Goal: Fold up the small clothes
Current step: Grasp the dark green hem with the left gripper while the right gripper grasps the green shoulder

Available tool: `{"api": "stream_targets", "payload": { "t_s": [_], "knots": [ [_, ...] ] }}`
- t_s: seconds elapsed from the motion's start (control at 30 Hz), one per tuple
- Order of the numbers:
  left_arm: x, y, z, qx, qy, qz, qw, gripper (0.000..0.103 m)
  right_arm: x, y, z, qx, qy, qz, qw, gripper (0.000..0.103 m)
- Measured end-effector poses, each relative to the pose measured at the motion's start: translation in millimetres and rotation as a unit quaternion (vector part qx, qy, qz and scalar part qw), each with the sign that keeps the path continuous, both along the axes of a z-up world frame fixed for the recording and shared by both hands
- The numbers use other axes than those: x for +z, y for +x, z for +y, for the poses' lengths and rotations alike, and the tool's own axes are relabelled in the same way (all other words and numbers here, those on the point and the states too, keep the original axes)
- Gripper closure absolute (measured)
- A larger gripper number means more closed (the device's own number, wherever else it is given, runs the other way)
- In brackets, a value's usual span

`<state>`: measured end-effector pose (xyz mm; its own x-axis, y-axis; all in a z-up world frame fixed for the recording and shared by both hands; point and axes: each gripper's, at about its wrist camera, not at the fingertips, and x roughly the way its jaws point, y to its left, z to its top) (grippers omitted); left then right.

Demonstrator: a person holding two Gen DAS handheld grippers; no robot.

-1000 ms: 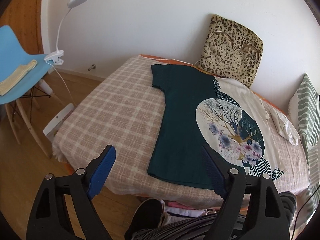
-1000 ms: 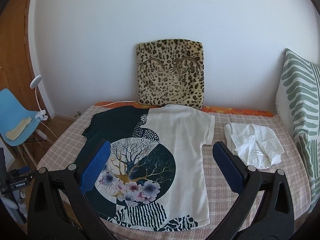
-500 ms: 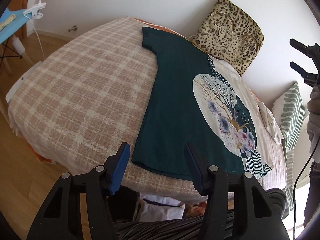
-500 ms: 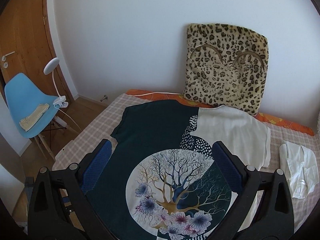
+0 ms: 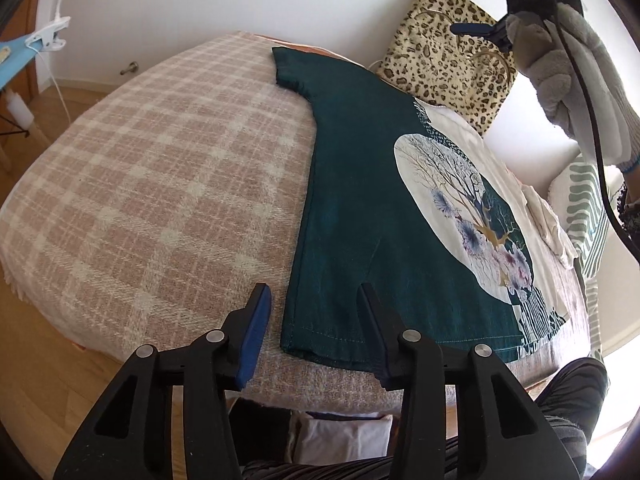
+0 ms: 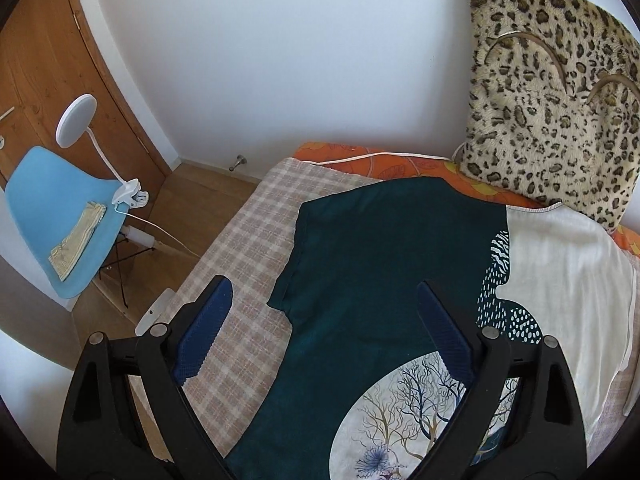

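A dark teal and cream short-sleeved cotton T-shirt (image 5: 352, 184) bears a round cream print of bare branches with blue and pink flowers, edged by teal stripes and dots. Under the T-shirt lies a pink and cream plaid woven blanket (image 5: 160, 176). Beyond the T-shirt's collar stand a tan, black-spotted furry leopard cushion (image 6: 556, 92) and an orange patterned sheet (image 6: 400, 164). Left of the T-shirt is a light blue plastic chair (image 6: 52, 208).
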<state>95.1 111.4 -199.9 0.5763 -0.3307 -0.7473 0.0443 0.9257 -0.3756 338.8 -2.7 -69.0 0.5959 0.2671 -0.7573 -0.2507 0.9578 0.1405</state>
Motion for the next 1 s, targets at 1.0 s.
{"api": "stream_targets", "payload": {
  "t_s": [1.0],
  "knots": [
    [-19.5, 4.3, 17.4, -0.013, -0.112, -0.036, 0.9929, 0.095, -165.9, 192.6, 126.7, -0.011, -0.127, 0.101, 0.987, 0.023]
  ]
}}
